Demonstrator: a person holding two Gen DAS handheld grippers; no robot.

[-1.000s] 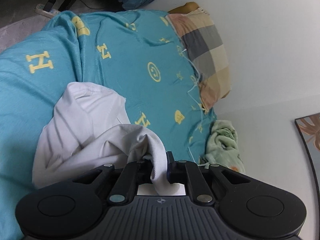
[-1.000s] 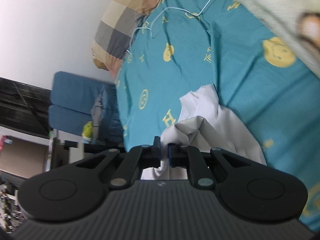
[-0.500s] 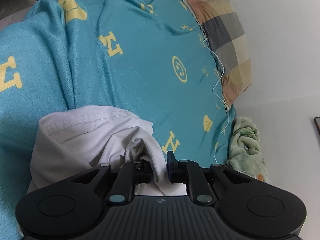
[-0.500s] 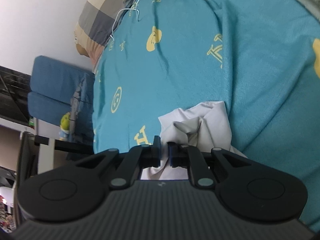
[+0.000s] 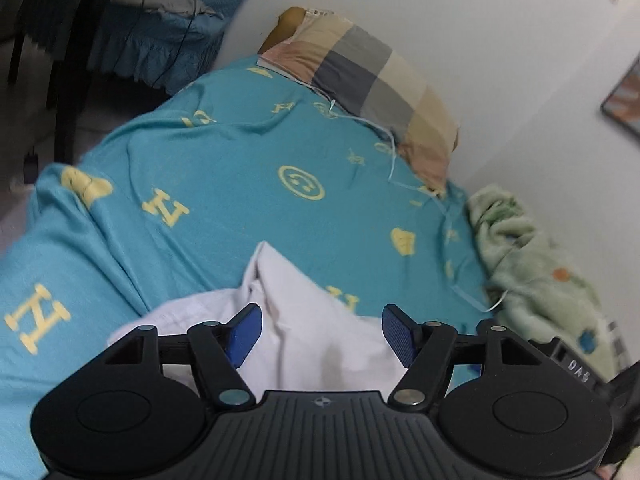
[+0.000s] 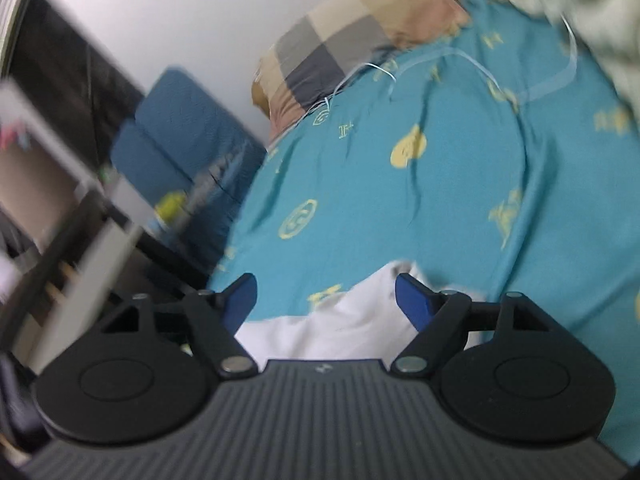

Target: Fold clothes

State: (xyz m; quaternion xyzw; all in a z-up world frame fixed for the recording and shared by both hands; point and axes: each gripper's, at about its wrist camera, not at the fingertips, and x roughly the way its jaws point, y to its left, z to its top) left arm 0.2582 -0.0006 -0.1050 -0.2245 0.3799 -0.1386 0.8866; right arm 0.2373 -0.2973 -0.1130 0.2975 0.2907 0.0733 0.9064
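Observation:
A white garment (image 5: pixel 316 328) lies bunched on the teal bedsheet (image 5: pixel 240 184) with yellow prints. My left gripper (image 5: pixel 322 334) hangs just above it, open, its blue pads (image 5: pixel 244 334) spread wide and free of the cloth. In the right wrist view, the same white garment (image 6: pixel 340 320) shows below my right gripper (image 6: pixel 326 300), which is also open with blue pads (image 6: pixel 416 304) apart. That view is motion-blurred. Much of the garment is hidden behind both gripper bodies.
A checked pillow (image 5: pixel 372 76) lies at the head of the bed against the white wall (image 5: pixel 480 20). A pale green blanket (image 5: pixel 532 256) is heaped at the right. A thin white cord (image 5: pixel 400 168) trails over the sheet. A blue-covered chair (image 6: pixel 180 148) stands beside the bed.
Both grippers were shut on folds of the white garment; now both have opened and let it go. The garment has dropped onto the sheet, and both cameras have tilted up toward the pillow.

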